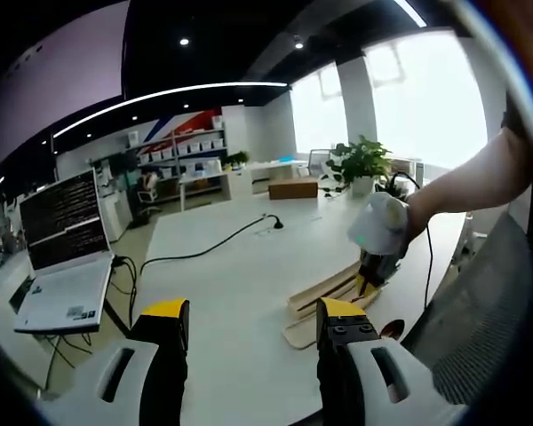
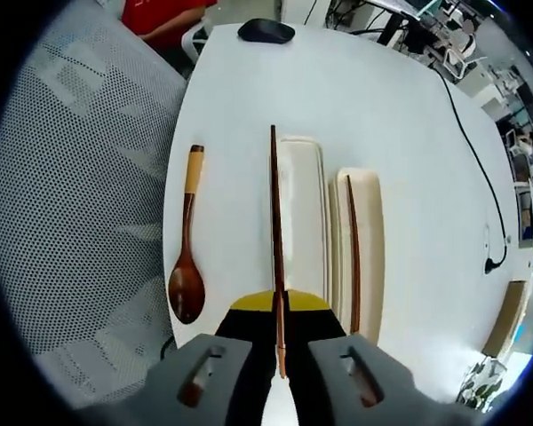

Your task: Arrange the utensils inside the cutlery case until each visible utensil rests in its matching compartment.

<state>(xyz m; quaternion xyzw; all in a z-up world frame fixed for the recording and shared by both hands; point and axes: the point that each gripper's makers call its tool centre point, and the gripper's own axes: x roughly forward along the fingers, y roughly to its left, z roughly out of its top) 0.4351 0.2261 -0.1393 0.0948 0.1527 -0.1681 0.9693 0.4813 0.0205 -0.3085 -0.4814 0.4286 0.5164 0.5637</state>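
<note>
My right gripper (image 2: pixel 280 342) pinches one chopstick (image 2: pixel 274 240) near its end, so I judge its length can line up over the cutlery case (image 2: pixel 304 222). It hangs just left of the case; a second chopstick (image 2: pixel 352 257) already lies inside, the spoon (image 2: pixel 186 266) well left. My left gripper (image 1: pixel 253 337) gapes, idle.

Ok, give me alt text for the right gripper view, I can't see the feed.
The right tool is shut on a dark wooden chopstick held lengthwise above a white table. A second chopstick lies in the cream cutlery case, and a wooden spoon rests on the table beside the case.
</note>
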